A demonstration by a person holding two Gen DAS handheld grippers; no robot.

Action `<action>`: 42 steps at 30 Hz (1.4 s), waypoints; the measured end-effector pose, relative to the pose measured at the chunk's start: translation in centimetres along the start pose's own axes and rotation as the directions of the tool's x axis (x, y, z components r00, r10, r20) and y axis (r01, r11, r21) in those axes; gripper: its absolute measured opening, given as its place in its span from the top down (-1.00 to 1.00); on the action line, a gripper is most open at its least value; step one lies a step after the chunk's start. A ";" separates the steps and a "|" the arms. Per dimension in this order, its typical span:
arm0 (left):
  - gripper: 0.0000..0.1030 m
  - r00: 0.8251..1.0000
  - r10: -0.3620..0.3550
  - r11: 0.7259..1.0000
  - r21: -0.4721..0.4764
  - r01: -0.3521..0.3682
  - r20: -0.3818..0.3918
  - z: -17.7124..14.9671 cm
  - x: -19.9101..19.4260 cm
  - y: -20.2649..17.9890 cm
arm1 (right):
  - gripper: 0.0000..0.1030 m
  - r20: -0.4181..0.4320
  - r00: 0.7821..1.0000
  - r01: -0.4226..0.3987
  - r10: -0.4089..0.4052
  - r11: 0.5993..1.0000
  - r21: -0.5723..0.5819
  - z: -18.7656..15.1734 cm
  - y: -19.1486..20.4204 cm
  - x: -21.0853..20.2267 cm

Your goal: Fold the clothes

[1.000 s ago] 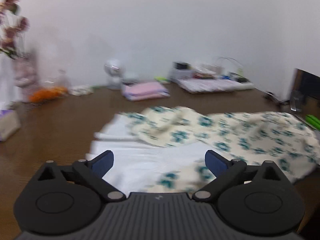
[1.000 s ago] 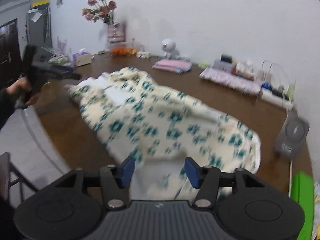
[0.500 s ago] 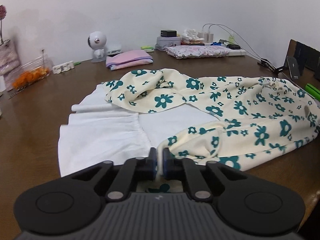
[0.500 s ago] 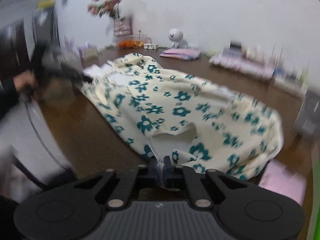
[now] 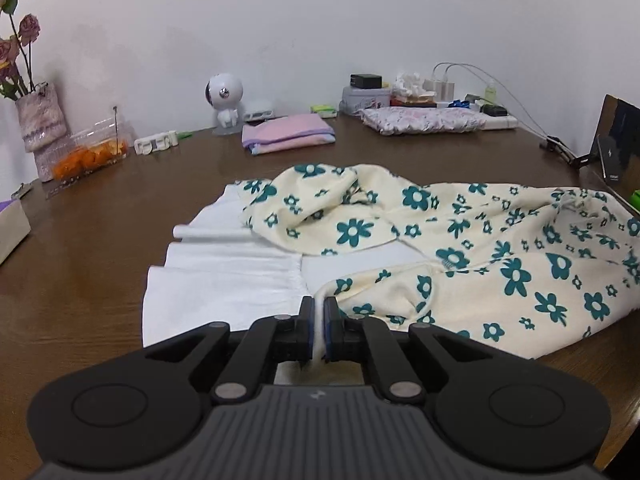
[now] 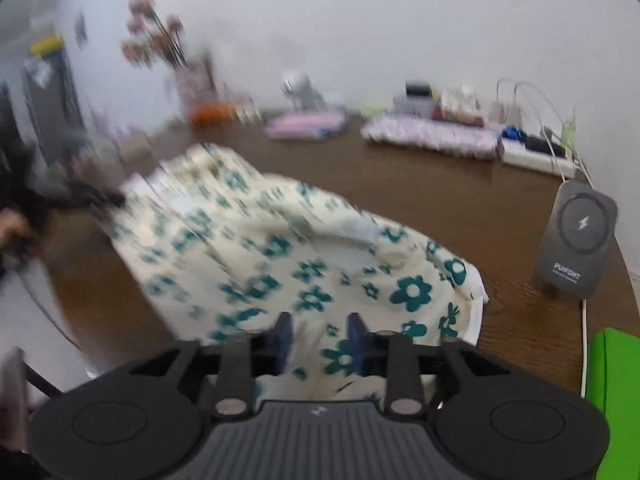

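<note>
White round-headed figurine point(image 5: 222, 98), folded pink cloth point(image 5: 286, 138), tub of orange fruit point(image 5: 90, 156), grey charger stand point(image 6: 576, 240)

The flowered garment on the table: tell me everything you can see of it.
The flowered garment is cream cloth printed with teal flowers, white on its inner side. It lies rumpled and spread across the brown table, its far part bunched into folds, partly covering the white lining. The left claw is shut on its near edge. The right claw has the other end's cloth between its fingers as its jaws are opening; blur hides whether the pads touch it.
</note>
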State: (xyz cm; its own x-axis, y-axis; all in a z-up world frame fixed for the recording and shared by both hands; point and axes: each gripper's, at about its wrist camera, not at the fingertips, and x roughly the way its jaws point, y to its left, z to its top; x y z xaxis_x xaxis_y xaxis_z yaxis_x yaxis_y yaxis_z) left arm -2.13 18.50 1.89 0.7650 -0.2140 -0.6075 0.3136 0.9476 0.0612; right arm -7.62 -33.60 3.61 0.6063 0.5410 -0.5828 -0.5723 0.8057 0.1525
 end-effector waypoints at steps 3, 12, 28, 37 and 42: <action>0.90 1.000 0.007 1.000 -0.027 -0.008 -0.015 -0.7 0.3 0.5 | -0.40 0.053 0.994 -0.089 0.091 0.996 -0.028 -1.5 0.2 -2.0; 0.86 0.997 0.053 0.996 -0.073 -0.058 -0.061 -1.6 -0.1 -0.6 | 0.86 -0.088 0.996 0.036 -0.029 0.997 0.072 -1.4 -1.8 3.9; -0.68 0.986 -0.167 0.938 0.309 0.158 0.002 13.1 5.8 -1.6 | 0.23 -0.128 0.992 -0.002 -0.019 0.987 -0.162 10.0 -4.0 10.6; -0.67 0.959 -0.119 0.732 0.631 0.259 -0.255 13.8 16.0 -4.1 | 0.02 -0.354 0.935 -0.061 -0.033 0.966 -0.252 13.2 -5.9 19.9; 0.59 0.930 -0.114 0.717 0.619 0.321 -0.350 14.3 17.4 -3.6 | 0.71 -0.382 0.923 -0.136 0.036 0.962 -0.237 13.2 -6.0 20.2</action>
State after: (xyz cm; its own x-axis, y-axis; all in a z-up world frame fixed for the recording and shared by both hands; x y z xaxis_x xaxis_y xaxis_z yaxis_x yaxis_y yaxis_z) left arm 18.11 7.93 2.42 0.4789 -0.2236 -0.8489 0.8183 0.4640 0.3394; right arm 15.34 -24.28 1.42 0.3284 0.4366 -0.8376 -0.7639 0.6443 0.0363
